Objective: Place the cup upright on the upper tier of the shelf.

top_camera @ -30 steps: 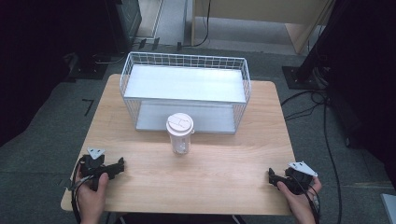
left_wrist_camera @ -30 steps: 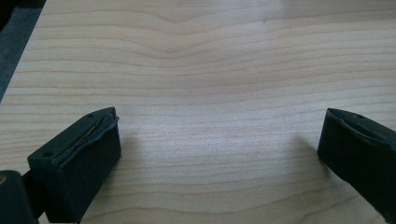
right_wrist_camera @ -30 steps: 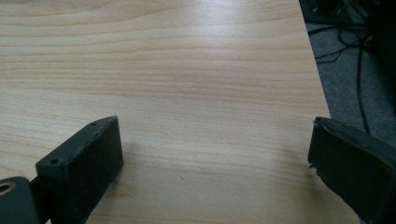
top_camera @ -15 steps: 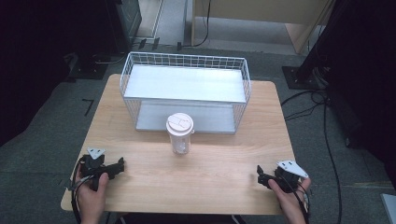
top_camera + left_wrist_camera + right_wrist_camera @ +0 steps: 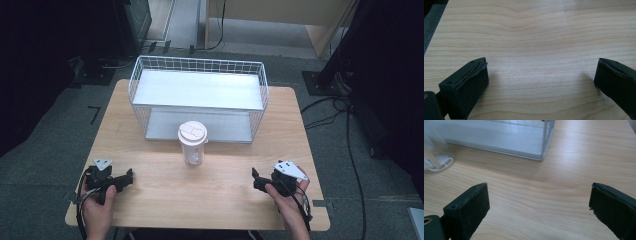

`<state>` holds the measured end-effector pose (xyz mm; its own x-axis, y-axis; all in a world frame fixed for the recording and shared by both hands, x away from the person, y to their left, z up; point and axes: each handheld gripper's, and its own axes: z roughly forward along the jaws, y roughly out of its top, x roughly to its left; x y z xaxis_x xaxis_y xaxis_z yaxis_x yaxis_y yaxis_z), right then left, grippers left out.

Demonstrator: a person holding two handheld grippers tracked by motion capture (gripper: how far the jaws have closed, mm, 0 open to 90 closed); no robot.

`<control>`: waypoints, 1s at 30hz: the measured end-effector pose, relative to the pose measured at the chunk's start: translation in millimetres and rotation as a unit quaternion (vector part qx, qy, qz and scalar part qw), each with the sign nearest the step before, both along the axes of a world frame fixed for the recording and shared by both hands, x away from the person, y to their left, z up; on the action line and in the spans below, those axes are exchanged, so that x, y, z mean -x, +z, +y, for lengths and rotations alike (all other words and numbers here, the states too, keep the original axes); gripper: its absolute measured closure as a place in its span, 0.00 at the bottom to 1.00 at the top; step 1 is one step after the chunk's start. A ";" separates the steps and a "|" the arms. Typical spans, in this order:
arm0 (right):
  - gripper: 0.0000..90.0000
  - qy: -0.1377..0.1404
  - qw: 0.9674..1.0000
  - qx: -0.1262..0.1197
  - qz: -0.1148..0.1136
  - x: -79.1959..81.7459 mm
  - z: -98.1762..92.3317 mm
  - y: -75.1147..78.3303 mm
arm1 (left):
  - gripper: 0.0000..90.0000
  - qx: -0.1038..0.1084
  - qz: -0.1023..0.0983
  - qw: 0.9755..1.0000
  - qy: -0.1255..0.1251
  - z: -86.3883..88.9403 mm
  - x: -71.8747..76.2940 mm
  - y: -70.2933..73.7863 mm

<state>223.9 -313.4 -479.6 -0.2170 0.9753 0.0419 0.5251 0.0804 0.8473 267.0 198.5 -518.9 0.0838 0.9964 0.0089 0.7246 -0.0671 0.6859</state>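
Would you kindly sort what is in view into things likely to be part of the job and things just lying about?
Likely in play:
- lidded clear cup
- white wire basket
- left tool, open
- right tool, open

Just about:
- floor cables
- dark stand base

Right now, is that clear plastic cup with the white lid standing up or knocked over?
Standing upright. The clear plastic cup with the white lid rests on its base on the wooden table, lid facing up, before the white wire basket.

Place: a lab or test room
Signs: dark curtains [image 5: 45, 75], floor cables [image 5: 350, 145], stand base [image 5: 325, 82], grey carpet [image 5: 55, 140]
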 end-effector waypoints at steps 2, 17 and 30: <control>0.03 0.005 1.000 -0.005 -0.004 -0.8 4.2 1.1 | 0.00 0.000 0.000 1.000 0.000 0.0 0.0 0.0; 0.03 0.069 0.997 -0.034 -0.023 -18.0 74.5 11.8 | 0.00 0.000 0.001 1.000 -0.001 0.1 0.0 0.1; 0.02 0.108 0.992 -0.051 -0.031 -30.2 119.8 21.0 | 0.00 -0.001 0.001 1.000 -0.001 0.1 0.0 0.1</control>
<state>254.1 -193.7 -458.6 -0.4254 0.8972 0.1186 0.4512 0.0966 0.8872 267.0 198.7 -518.9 0.0852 0.9963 0.0098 0.7252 -0.0688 0.6851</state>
